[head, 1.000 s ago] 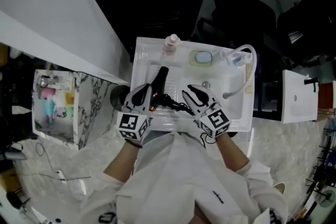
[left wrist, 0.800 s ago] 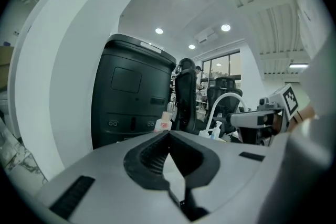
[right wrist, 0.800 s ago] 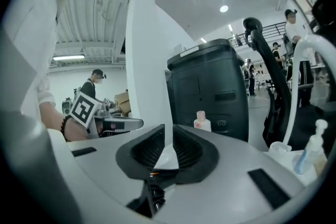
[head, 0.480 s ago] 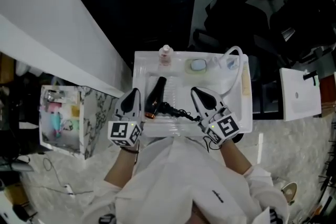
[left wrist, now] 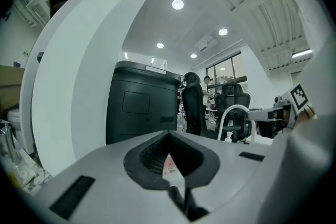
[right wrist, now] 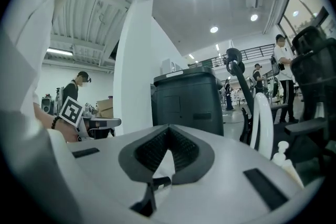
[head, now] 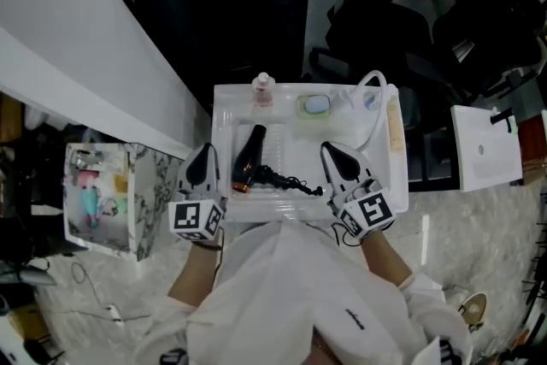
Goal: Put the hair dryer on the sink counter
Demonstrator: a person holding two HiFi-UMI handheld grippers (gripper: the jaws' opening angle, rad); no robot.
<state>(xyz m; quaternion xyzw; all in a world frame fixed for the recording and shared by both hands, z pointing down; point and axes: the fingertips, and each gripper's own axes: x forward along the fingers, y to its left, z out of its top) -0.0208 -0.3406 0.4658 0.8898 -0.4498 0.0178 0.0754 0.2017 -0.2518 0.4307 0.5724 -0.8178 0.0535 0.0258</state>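
Note:
The black hair dryer [head: 248, 156] lies flat on the left part of the white sink unit [head: 224, 111], nozzle pointing away from me. Its coiled black cord [head: 291, 181] trails right along the front edge. My left gripper [head: 203, 155] hovers just left of the dryer, off the sink's left rim, shut and empty. To the right of the cord, my right gripper [head: 332, 153] is also shut and empty. Neither touches the dryer. The left gripper view [left wrist: 169, 134] and the right gripper view [right wrist: 168, 128] show jaws pressed together, aimed up at the room, with no dryer in sight.
A pump bottle [head: 261, 86], a soap dish [head: 315, 105] and a white curved hose [head: 376, 88] stand along the sink's back. A small white shelf unit [head: 98, 192] is at the left, another white basin [head: 487, 148] at the right, and a black bin [head: 239, 4] behind.
Both grippers have drawn back from the dryer, the left one sideways off the sink's edge. The right jaws have closed. The dryer stays lying on the sink unit.

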